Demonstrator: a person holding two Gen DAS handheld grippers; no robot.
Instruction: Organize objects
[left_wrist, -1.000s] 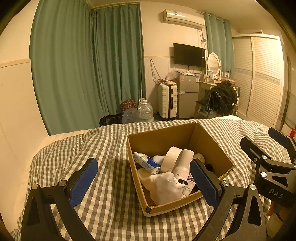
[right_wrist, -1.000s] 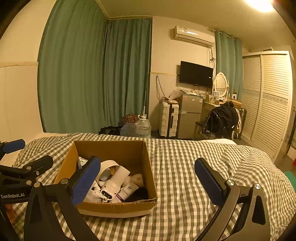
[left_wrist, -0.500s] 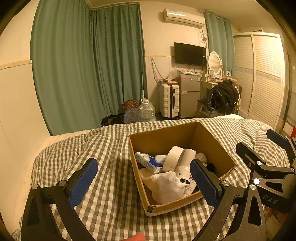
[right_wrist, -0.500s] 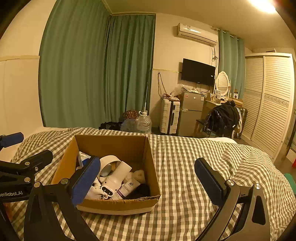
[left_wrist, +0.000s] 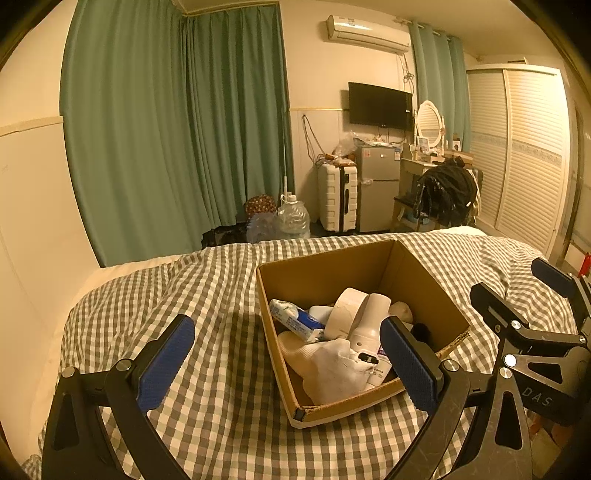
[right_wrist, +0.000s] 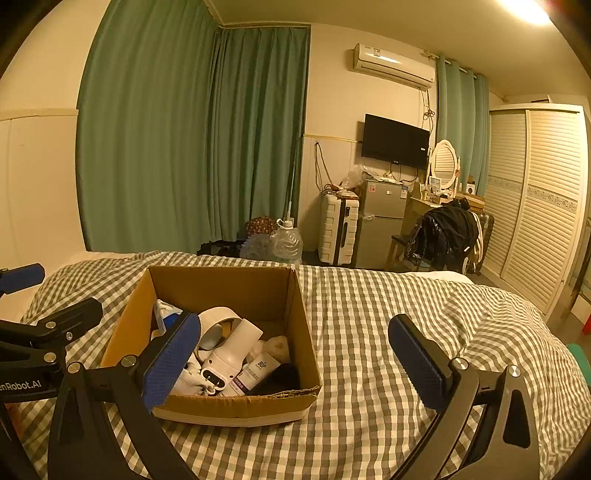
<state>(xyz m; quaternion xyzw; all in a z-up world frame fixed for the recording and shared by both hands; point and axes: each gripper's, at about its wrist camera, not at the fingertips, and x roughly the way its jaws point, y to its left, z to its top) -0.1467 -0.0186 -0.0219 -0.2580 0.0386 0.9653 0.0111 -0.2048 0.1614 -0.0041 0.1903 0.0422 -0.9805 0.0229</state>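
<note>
The left hand-held gripper (left_wrist: 286, 363) hangs with its blue-padded jaws spread wide and nothing between them, over the checked bedcover (left_wrist: 207, 295). The right hand-held gripper (right_wrist: 295, 358) is equally wide apart and empty; "DAS" is printed on its body in the left wrist view, while "enRobot.AI" reads on the left one's body in the right wrist view. Between and just ahead of them sits an open cardboard box (right_wrist: 295, 295) on the bed. Inside lie a white bottle (right_wrist: 231, 350), a roll of tape (right_wrist: 218, 317), a blue-and-white tube (left_wrist: 295, 321), a white cloth (left_wrist: 332, 365) and a tube with purple print too small to read (right_wrist: 255, 373). Bare cover lies open right of the box. Beyond stand green curtains (right_wrist: 192, 147), a white suitcase (right_wrist: 338, 232), a small fridge (right_wrist: 382, 221), a wall television (right_wrist: 395, 142) and louvred wardrobe doors (right_wrist: 535, 199).
</note>
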